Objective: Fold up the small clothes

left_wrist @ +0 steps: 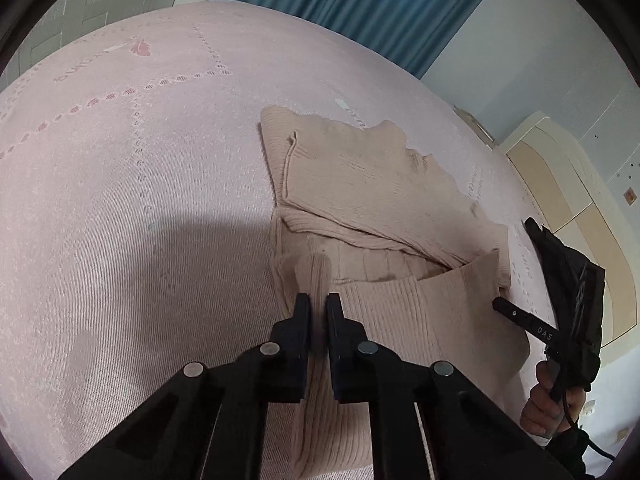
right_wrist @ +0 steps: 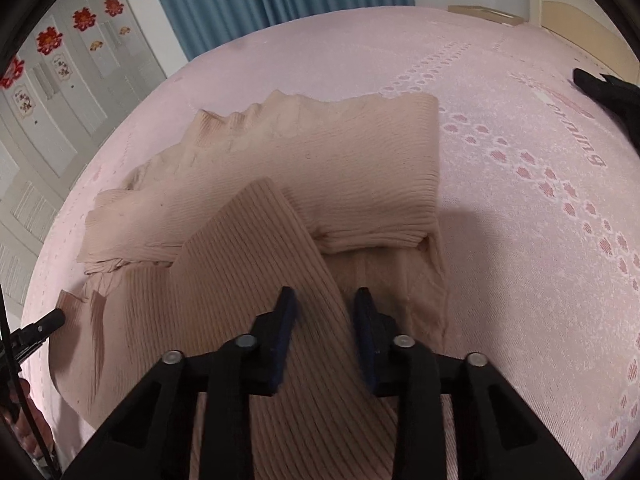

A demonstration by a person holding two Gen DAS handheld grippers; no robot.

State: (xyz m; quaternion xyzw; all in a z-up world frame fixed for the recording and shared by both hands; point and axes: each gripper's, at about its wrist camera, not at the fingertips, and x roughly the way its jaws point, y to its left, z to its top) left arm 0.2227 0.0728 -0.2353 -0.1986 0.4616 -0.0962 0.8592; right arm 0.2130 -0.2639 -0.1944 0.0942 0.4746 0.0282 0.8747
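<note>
Left gripper (left_wrist: 318, 308) is clenched on a ribbed fold of the beige knit sweater (left_wrist: 360, 184). Right gripper (right_wrist: 325, 304) straddles another raised ribbed band, grip uncertain. Ahead lies the rest, half-folded on the pink bedspread (left_wrist: 120, 160). Soft, light, limp; likely best pinched at edges.

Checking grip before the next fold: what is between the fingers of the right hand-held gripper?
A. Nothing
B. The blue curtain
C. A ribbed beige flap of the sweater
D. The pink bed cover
C: in the right wrist view, the right hand-held gripper straddles a ribbed beige flap of the sweater.
</note>
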